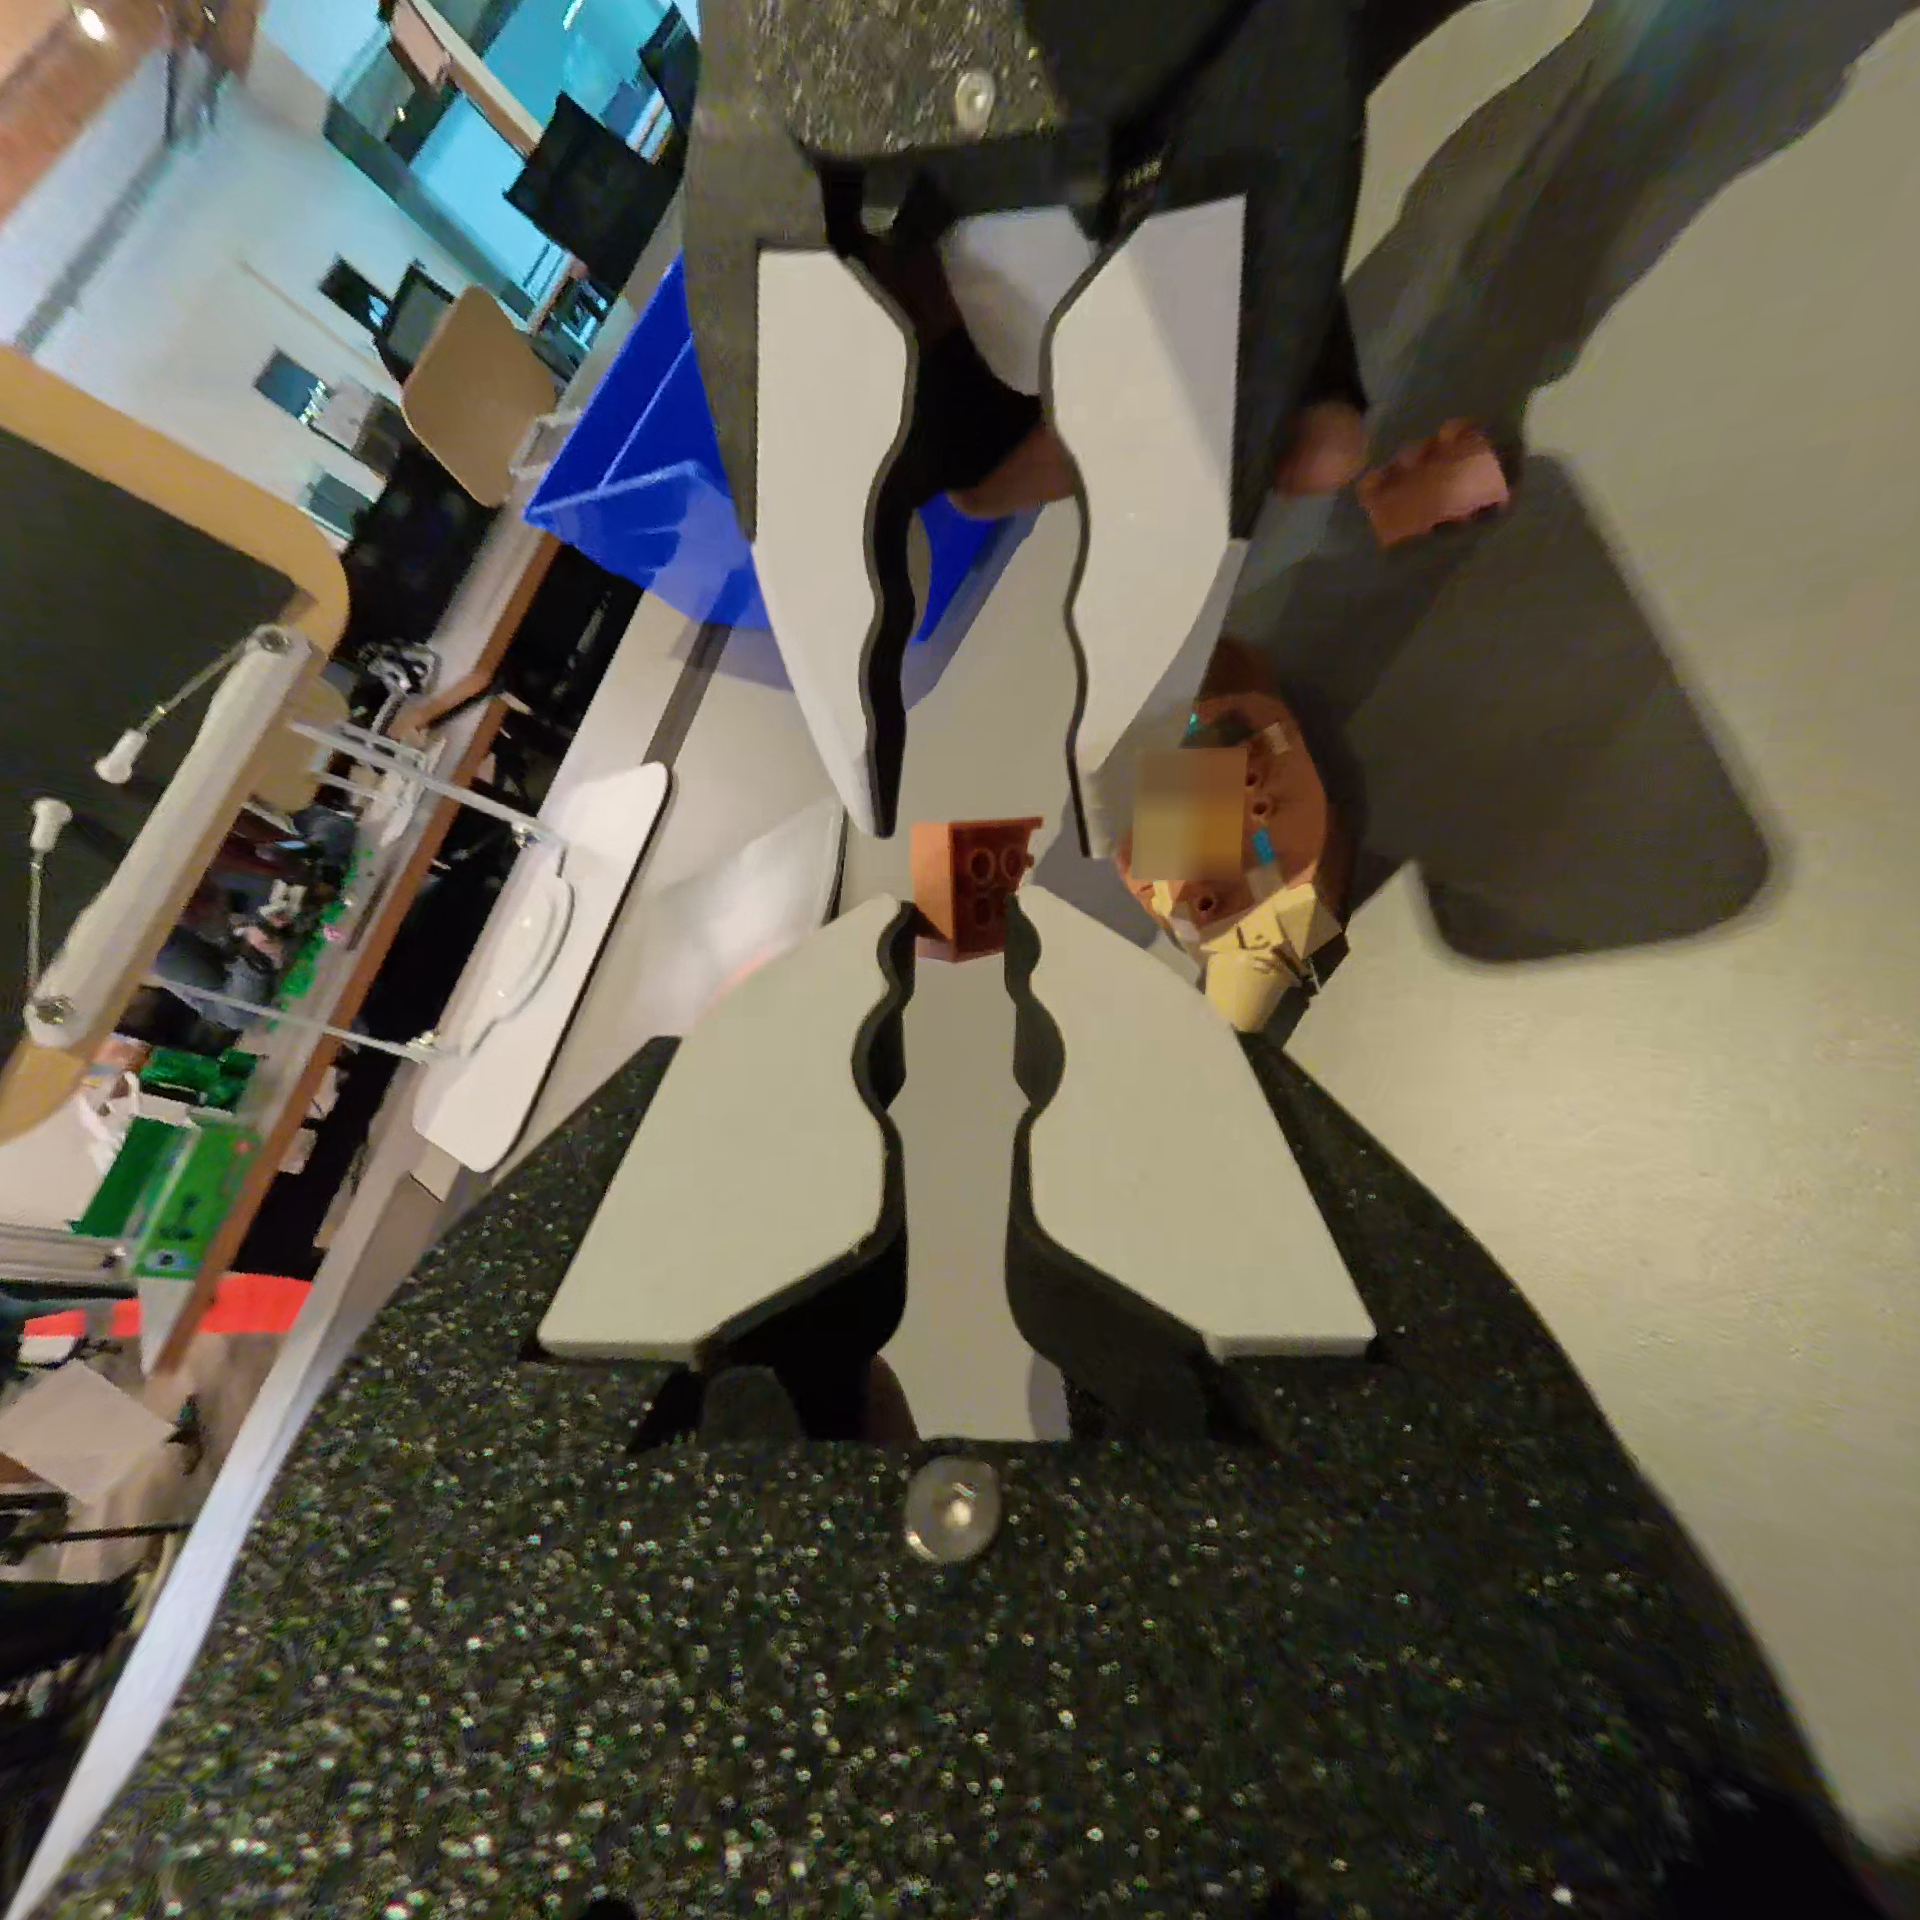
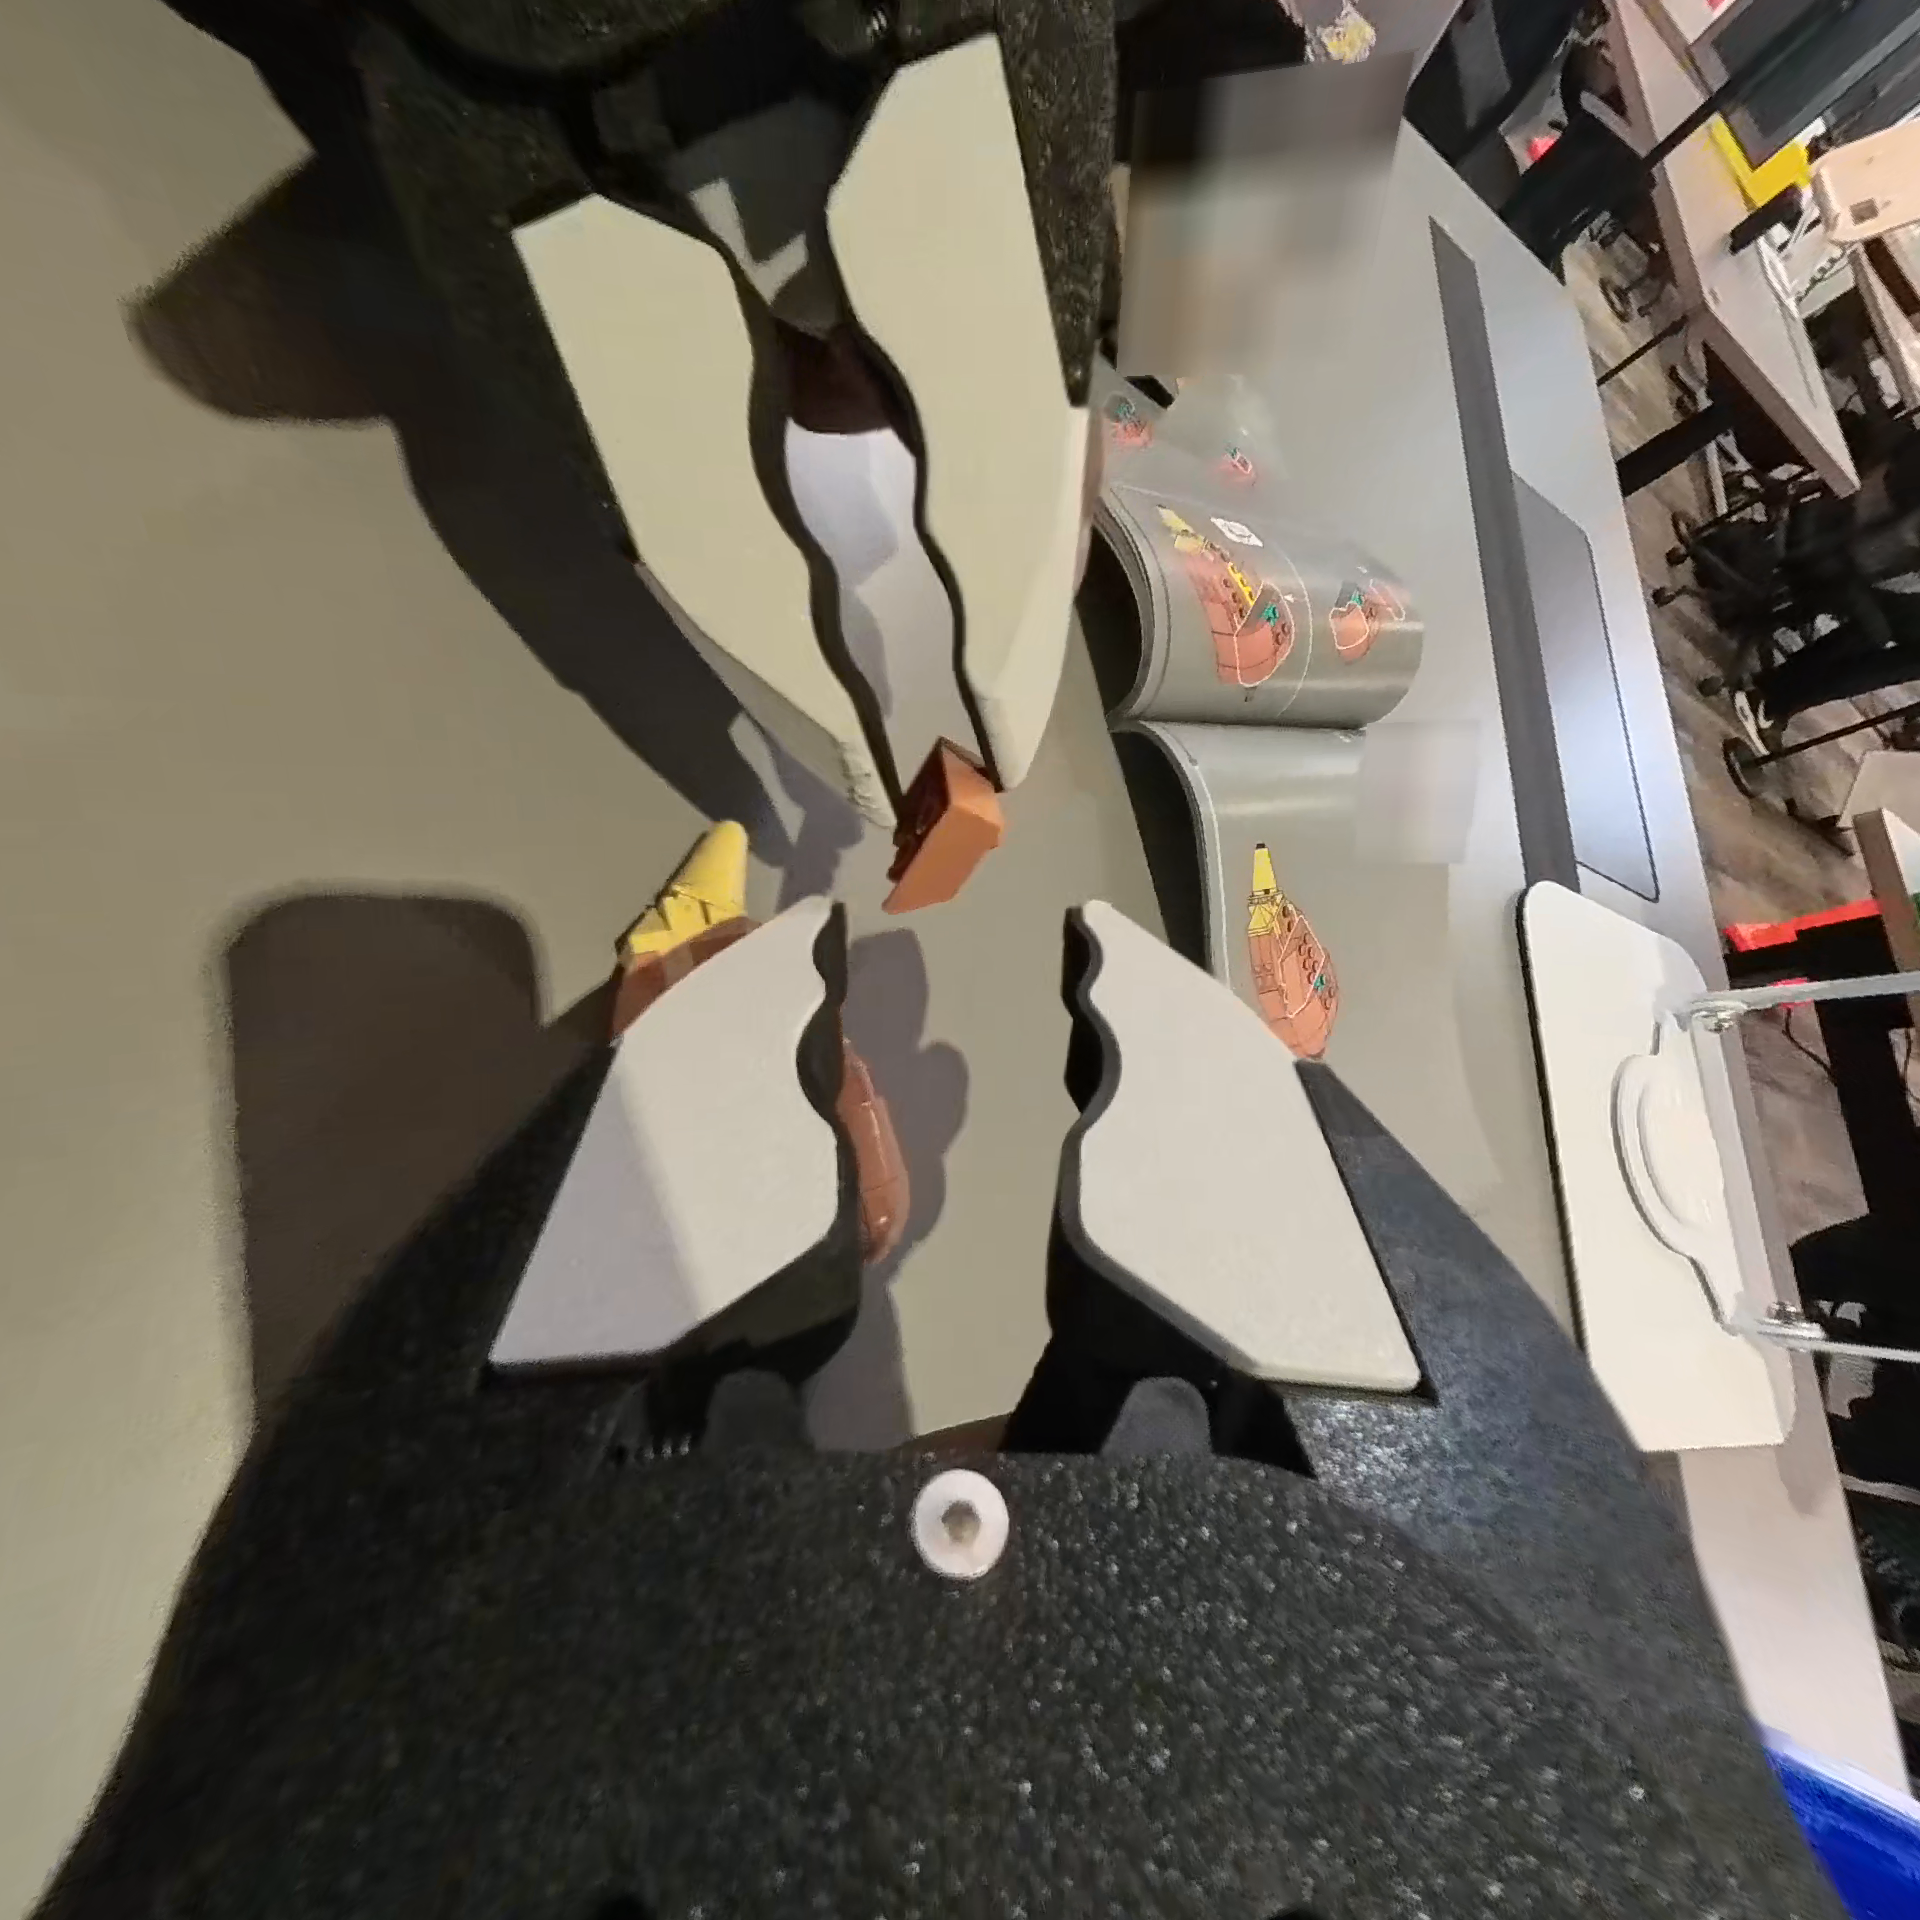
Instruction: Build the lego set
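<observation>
My left gripper (image 1: pixel 958 920) is shut on a small brown sloped brick (image 1: pixel 971 883) and holds it above the grey table. The right wrist view shows that same gripper (image 2: pixel 940 795) from the front, with the brick (image 2: pixel 940 836) pinched at its fingertips. My right gripper (image 2: pixel 954 916) is open and empty, tip to tip with the left one and just short of the brick; it also shows in the left wrist view (image 1: pixel 982 826). The partly built brown and tan model (image 1: pixel 1247 904) lies on the table beside the grippers, half hidden behind my right gripper's finger (image 2: pixel 691 904).
An open instruction booklet (image 2: pixel 1299 623) lies on the table to the right. A white plate on a wire stand (image 2: pixel 1642 1143) sits near the table edge. A blue bin (image 1: pixel 644 468) stands at the far side. A person's hand (image 1: pixel 1434 488) holds the right gripper.
</observation>
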The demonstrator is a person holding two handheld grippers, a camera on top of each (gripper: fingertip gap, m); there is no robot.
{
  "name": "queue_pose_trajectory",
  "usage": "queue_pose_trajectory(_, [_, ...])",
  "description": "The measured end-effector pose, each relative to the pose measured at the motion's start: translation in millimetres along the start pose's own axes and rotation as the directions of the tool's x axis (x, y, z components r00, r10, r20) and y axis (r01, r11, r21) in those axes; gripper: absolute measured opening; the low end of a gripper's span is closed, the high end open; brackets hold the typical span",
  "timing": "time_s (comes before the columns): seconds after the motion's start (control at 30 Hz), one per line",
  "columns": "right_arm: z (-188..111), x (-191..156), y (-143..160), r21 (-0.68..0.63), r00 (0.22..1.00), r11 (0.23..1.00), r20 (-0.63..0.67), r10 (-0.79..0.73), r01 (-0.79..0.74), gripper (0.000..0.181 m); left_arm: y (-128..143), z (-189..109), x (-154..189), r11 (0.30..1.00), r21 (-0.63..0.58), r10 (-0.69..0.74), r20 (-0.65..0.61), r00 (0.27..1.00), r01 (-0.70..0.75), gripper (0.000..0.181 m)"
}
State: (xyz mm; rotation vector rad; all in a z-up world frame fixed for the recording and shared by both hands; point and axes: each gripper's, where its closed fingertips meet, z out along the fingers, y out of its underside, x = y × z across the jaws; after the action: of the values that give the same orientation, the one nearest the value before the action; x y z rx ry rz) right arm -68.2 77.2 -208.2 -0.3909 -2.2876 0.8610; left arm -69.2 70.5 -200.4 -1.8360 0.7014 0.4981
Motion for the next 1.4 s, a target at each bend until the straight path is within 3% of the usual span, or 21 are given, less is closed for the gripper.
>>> queue_pose_trajectory(0.2, [1,-5,-5,0.011,1.000,1.000,0.005,0.003,-0.003,0.018,-6,2,2,0.997,0.000,0.073,0.044,0.996,-0.073,0.016])
queue_pose_trajectory(0.37, [3,-2,1,-0.001,0.998,0.999,-0.050,-0.041,0.041,0.010,-4,1,3,0.997,0.001,0.082,0.029,0.996,-0.082,0.012])
queue_pose_trajectory(0.5, [2,0,-1,0.025,0.993,0.996,-0.083,-0.088,0.091,0.010,-5,0,6,0.998,0.031,0.059,-0.010,0.998,-0.059,0.019])
queue_pose_trajectory(0.6, [0,-1,-5,0.062,0.975,0.978,-0.121,-0.189,0.197,0.010,-12,-6,13,0.992,0.101,-0.065,-0.133,0.989,0.078,0.030])
queue_pose_trajectory(0.7, [-4,-5,-12,0.103,0.943,0.944,-0.156,-0.295,0.312,0.010,-20,-14,11,0.940,0.162,-0.251,-0.269,0.930,0.300,0.035])
queue_pose_trajectory(0.8, [-7,-11,-21,0.146,0.911,0.906,-0.180,-0.371,0.398,0.010,-20,-16,14,0.879,0.130,-0.375,-0.403,0.835,0.458,0.036])
queue_pose_trajectory(0.97, [-8,-13,-26,0.128,0.854,0.857,-0.243,-0.461,0.499,0.010,-23,-19,27,0.832,0.083,-0.428,-0.534,0.729,0.549,0.035])
queue_pose_trajectory(1.4, [-1,-12,-23,-0.012,0.713,0.765,-0.353,-0.606,0.644,0.010,-17,-6,21,0.746,-0.032,-0.598,-0.472,0.648,0.665,0.029])
